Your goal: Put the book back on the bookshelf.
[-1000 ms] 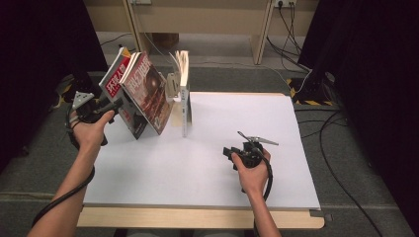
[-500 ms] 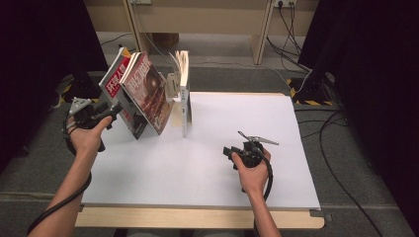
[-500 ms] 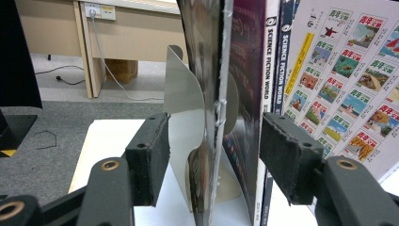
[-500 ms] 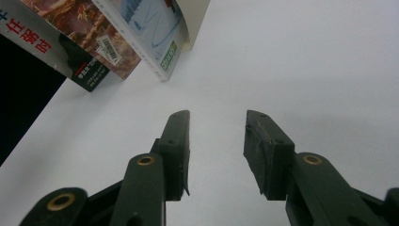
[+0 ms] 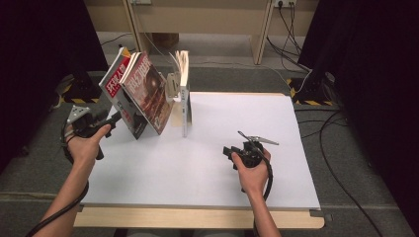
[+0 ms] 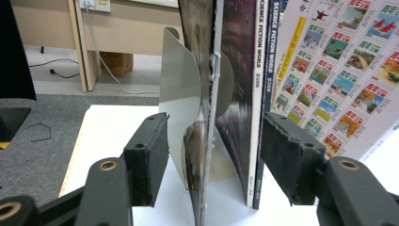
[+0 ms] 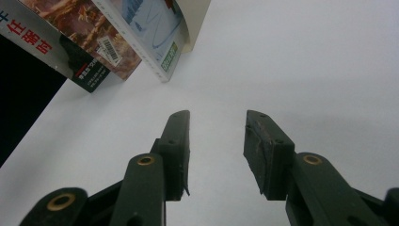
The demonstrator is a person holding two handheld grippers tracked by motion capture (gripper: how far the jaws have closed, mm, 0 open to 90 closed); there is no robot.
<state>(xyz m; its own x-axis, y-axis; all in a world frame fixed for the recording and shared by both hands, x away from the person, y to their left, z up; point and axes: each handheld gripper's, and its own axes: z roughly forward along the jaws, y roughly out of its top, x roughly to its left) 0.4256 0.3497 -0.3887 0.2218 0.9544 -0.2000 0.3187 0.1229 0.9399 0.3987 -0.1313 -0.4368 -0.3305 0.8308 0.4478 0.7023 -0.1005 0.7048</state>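
Here, in the high view, the left gripper (image 5: 114, 118) sits at the table's (image 5: 232, 128) left edge with its jaws pointed at the leaning magazines (image 5: 141, 96), whose lower corners rest on the white surface just ahead of the fingertips while their tops tilt away to the left; beyond them, farther from the fingers, an upright book (image 5: 184, 94) stands against a metal bookend (image 5: 173, 85), which is likely what keeps the row from sliding flat. The right gripper (image 5: 228, 150) rests well apart from all this, low over bare table, probably parked until the left side needs a hand. In the left gripper view, the left gripper (image 6: 214, 150) has its jaws spread, having just been opening a little further, and the spines of the magazines (image 6: 244, 108) stand between the pads (image 6: 153, 150) without either pad pressing on them; the bookend's (image 6: 181, 89) curved plate rises just behind, between the pads too. That straddle looks like lining up to pinch the magazines or having let them go. In the right gripper view, the right gripper (image 7: 216, 141) holds its jaws apart over empty white surface, with the bottom corners of the magazines (image 7: 89, 52) far ahead and to the left of its fingertips.
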